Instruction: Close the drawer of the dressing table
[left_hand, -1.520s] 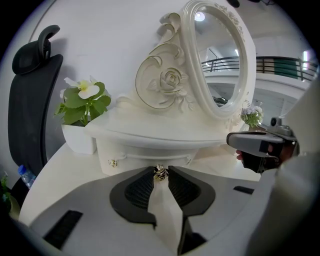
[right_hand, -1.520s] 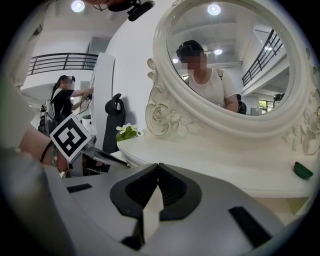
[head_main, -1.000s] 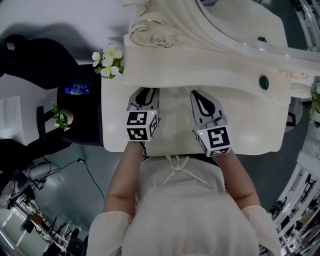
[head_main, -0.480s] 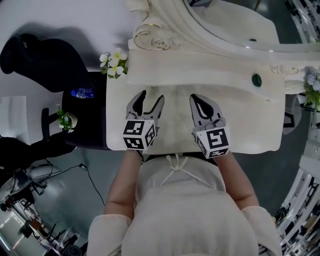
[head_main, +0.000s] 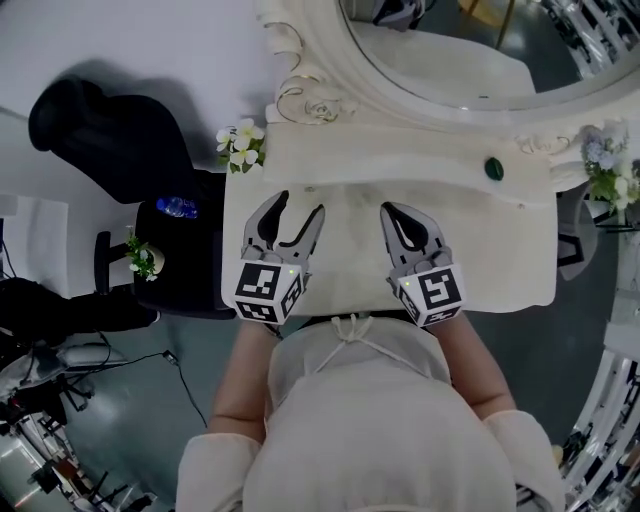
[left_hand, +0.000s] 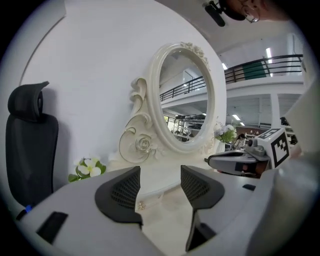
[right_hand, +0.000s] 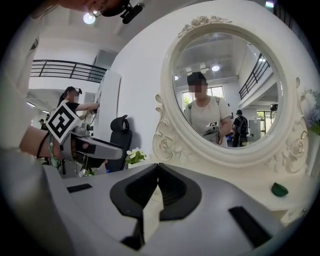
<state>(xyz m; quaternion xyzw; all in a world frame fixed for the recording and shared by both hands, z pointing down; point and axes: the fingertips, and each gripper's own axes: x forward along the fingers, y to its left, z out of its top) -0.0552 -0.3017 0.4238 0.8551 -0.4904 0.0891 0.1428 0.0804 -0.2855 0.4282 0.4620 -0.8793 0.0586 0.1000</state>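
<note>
Cream-white top of the dressing table (head_main: 500, 260) fills the head view, and we're holding both grippers over it, clear of the wood, noses aimed at the oval mirror (head_main: 460, 50). The left gripper (head_main: 300, 203) has its jaws spread wide. In its own view (left_hand: 160, 176) only bare table top and the carved mirror frame show between the pads, so it carries nothing. The right gripper (head_main: 392, 214) has its jaws pressed together tip to tip, and its own view (right_hand: 157, 172) shows nothing caught between them either.

Why hang here, hands off? We'd say the pushing is finished: no drawer front juts out past the table's front edge (head_main: 490, 298), so the drawer looks shut, though the edge and our own body hide its face and we can't confirm the seam.

That puts the drawer under the top, below and behind both sets of fingertips, on our side of them, with neither gripper touching it.
</note>
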